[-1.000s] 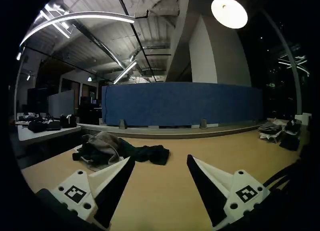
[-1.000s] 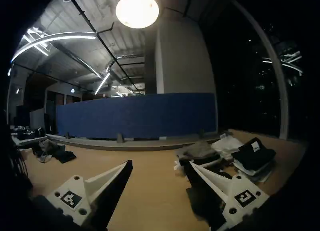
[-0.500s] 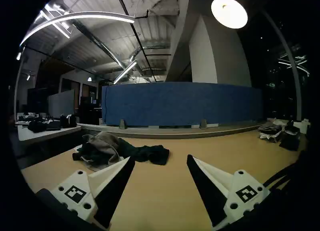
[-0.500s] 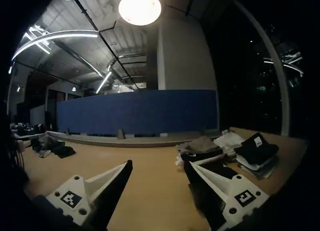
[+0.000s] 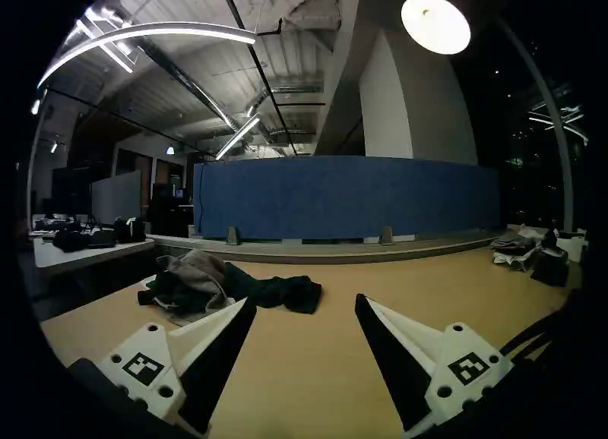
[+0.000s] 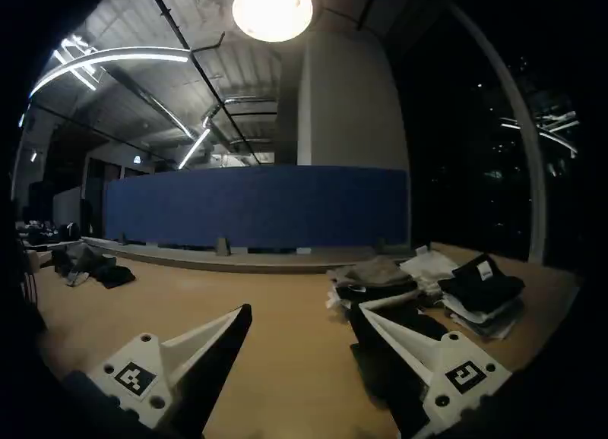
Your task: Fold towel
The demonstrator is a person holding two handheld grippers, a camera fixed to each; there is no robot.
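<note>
Ahead of the left claw (image 5: 302,301) the surface (image 5: 327,363) lies bare up to the blue partition (image 5: 342,196). A crumpled heap of cloth (image 5: 205,283) occupies the left of that view. Ahead of the right claw (image 6: 301,310) the middle and left of the surface are open, while stacks of folded cloth (image 6: 425,283) obstruct the right, close against that claw's right-hand side.

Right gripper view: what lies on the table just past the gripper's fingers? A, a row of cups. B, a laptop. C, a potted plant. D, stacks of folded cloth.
D: stacks of folded cloth, grey, white and black, sit on the wooden table just beyond the open right gripper.
</note>
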